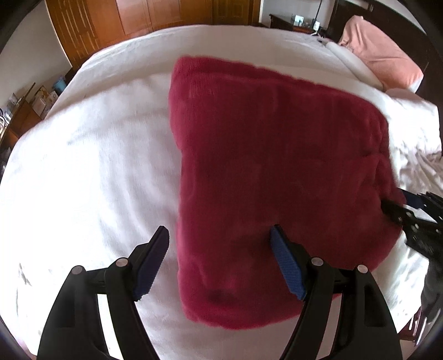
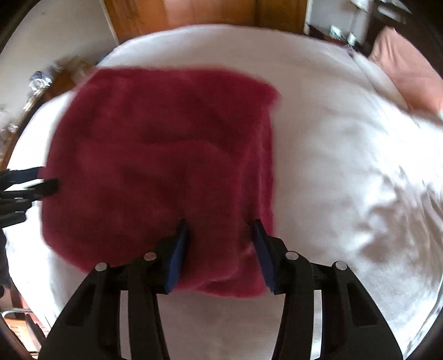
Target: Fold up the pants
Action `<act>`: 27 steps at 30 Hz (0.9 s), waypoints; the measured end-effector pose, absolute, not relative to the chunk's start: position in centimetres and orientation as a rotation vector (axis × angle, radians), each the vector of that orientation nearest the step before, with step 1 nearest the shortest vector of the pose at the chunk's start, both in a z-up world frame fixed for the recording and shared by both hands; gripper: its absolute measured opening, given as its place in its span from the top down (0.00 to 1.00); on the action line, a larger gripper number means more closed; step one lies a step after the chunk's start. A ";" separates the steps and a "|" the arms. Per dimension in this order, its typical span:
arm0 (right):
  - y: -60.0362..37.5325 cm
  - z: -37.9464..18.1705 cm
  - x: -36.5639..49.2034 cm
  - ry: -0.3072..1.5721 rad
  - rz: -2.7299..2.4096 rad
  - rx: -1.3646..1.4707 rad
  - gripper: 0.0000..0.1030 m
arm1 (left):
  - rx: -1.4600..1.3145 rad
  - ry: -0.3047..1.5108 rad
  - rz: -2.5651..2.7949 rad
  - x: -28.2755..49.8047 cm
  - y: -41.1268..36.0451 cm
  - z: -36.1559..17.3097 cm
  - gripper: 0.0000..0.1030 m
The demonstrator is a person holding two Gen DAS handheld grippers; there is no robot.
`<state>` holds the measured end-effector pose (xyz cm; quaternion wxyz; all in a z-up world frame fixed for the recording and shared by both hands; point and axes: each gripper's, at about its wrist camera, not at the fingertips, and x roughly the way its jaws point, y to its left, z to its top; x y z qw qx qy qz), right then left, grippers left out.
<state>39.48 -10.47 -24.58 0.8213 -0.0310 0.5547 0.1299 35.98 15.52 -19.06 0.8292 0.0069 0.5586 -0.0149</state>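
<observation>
The dark red fleece pants (image 1: 277, 166) lie folded into a thick, roughly square pad on the white bed (image 1: 97, 166). My left gripper (image 1: 220, 235) points steeply down with its jaws wide open. It straddles the pad's left edge near the front corner, one blue pad over the sheet and the other over the fabric. In the right wrist view the pants (image 2: 160, 166) fill the middle. My right gripper (image 2: 220, 227) hangs over their near right part, jaws apart and nothing pinched. Each gripper shows at the other view's edge: the right gripper (image 1: 401, 210) and the left gripper (image 2: 41, 182).
The white bed cover (image 2: 346, 180) is rumpled at the right. A pink pillow (image 1: 379, 52) lies at the far right corner. Wooden wardrobe doors (image 1: 138, 16) stand behind the bed. A cluttered low shelf (image 1: 25, 108) is at the left.
</observation>
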 end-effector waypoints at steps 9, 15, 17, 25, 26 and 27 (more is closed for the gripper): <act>-10.7 -27.2 39.3 1.231 0.242 -0.053 0.43 | 0.048 1.199 -0.035 34.0 14.1 -20.4 0.22; -10.0 -23.2 39.2 1.153 0.235 -0.062 0.42 | 0.074 1.163 0.009 32.1 13.9 -18.0 0.22; -10.1 -20.7 37.9 1.088 0.247 -0.041 0.40 | 0.084 1.137 0.030 31.2 13.4 -16.5 0.22; -11.1 -13.2 32.5 0.904 0.297 0.023 0.12 | 0.115 1.048 0.051 27.8 11.2 -10.7 0.20; -11.2 -12.6 31.8 0.888 0.300 0.031 0.09 | 0.120 1.025 0.048 27.1 10.7 -9.7 0.14; -11.3 -11.9 31.3 0.873 0.303 0.041 0.03 | 0.122 1.006 0.045 26.5 10.0 -9.0 0.12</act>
